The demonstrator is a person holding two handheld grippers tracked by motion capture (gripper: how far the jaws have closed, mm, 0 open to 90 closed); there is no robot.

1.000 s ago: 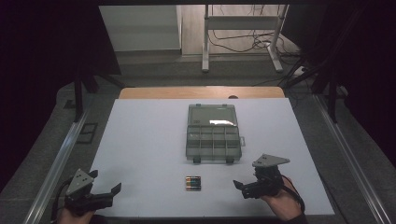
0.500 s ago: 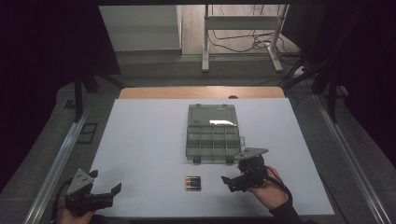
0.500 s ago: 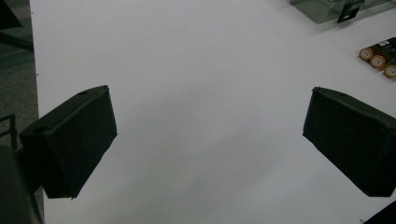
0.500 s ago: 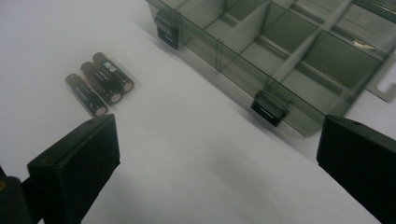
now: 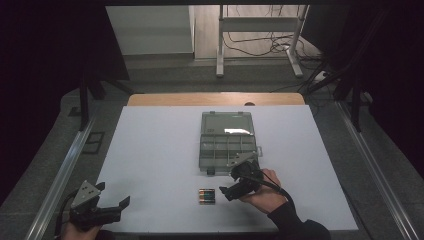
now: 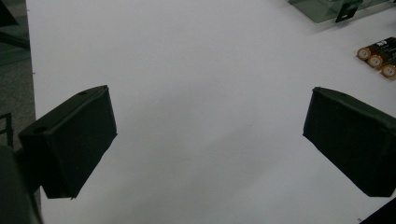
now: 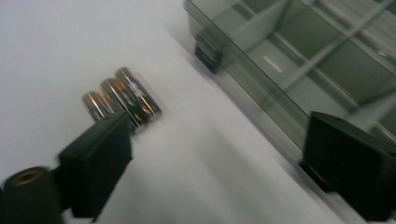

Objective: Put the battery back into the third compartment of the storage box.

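Note:
Three AA batteries lie side by side on the white table, just in front of an open clear compartment box. My right gripper hovers open to the right of the batteries, close to the box's front edge. In the right gripper view the batteries sit beyond the left jaw, which overlaps their near ends, and the box rises at upper right; this gripper holds nothing. My left gripper rests open at the table's near left corner. In its own view that gripper spans bare table, with the batteries far right.
The box's lid lies flat behind its compartments, several of them, which look empty. The white tabletop has a wooden strip at its far edge. Metal rails run along both sides. A cable trails from my right gripper over the person's wrist.
My right gripper has moved left and a little forward, from the table's right front to just beside the batteries and the box's front edge. The left gripper has stayed put.

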